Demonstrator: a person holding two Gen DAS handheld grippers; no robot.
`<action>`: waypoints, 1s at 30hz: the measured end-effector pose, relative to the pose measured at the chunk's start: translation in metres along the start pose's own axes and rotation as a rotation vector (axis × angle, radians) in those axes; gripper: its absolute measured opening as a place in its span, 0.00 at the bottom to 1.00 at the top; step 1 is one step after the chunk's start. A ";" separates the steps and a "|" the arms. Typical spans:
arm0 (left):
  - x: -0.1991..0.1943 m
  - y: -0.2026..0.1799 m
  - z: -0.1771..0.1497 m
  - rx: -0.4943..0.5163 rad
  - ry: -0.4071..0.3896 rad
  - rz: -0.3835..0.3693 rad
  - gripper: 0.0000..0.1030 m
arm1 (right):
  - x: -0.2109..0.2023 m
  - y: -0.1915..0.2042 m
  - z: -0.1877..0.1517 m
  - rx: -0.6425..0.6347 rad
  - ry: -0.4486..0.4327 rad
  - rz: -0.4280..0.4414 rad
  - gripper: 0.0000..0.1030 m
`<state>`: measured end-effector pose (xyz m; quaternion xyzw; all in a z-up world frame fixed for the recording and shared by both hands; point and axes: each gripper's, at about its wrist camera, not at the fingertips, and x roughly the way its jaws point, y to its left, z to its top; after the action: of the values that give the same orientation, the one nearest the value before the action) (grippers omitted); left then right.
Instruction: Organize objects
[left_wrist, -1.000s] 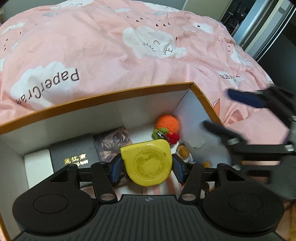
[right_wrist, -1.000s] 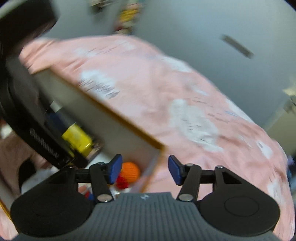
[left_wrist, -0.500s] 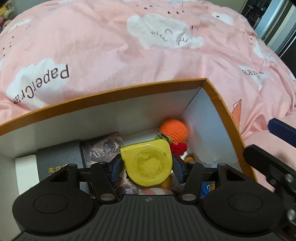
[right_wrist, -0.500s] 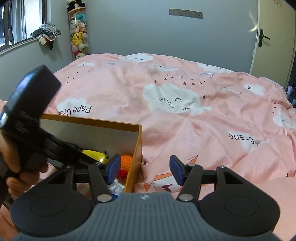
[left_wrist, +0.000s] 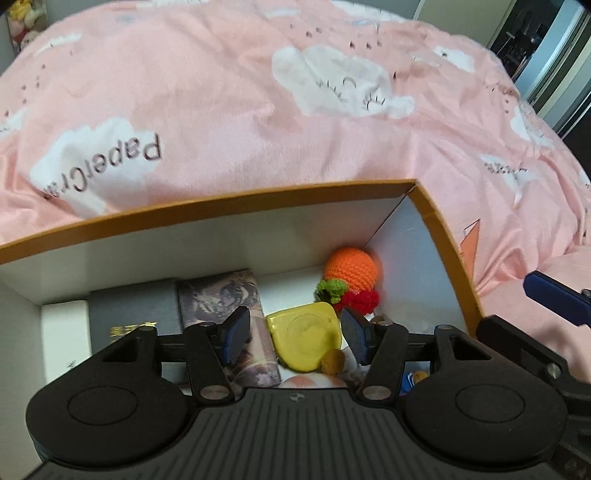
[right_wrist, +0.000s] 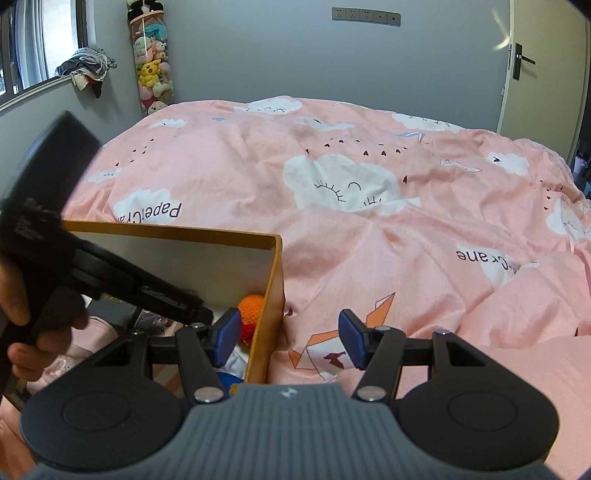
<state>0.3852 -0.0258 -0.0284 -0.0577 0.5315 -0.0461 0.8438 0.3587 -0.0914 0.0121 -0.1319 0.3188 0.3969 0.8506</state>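
Note:
An open cardboard box with an orange rim (left_wrist: 229, 206) sits on the pink bed. My left gripper (left_wrist: 295, 336) is open above the box; the yellow tape measure (left_wrist: 304, 339) lies loose inside, below the gap between the pads. An orange crocheted toy (left_wrist: 351, 267) with green and red parts lies in the box's far right corner, also visible in the right wrist view (right_wrist: 251, 304). My right gripper (right_wrist: 288, 338) is open and empty, straddling the box's right wall (right_wrist: 267, 306). The left gripper body (right_wrist: 110, 273) shows at left there.
Inside the box lie a dark booklet (left_wrist: 136, 314), a picture card (left_wrist: 225, 295), a white item (left_wrist: 64, 332) and small plush pieces (left_wrist: 334, 360). The pink cloud-print duvet (right_wrist: 406, 229) spreads all around. Grey wall, door and hanging plush toys (right_wrist: 153, 74) stand beyond.
My left gripper has opened and let go of the yellow tape measure, which now lies in the box. The right gripper has steadied at the box's right wall.

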 end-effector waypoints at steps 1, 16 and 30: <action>-0.006 0.000 -0.002 0.003 -0.014 -0.001 0.63 | -0.002 0.001 0.000 0.005 0.000 -0.002 0.61; -0.167 -0.007 -0.066 0.146 -0.427 0.209 0.63 | -0.100 0.055 0.016 0.037 -0.101 0.098 0.85; -0.254 -0.006 -0.158 0.099 -0.731 0.333 0.69 | -0.201 0.109 -0.014 0.085 -0.275 0.126 0.99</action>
<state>0.1336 -0.0040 0.1312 0.0573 0.1958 0.0894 0.9749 0.1734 -0.1462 0.1346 -0.0201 0.2235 0.4501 0.8643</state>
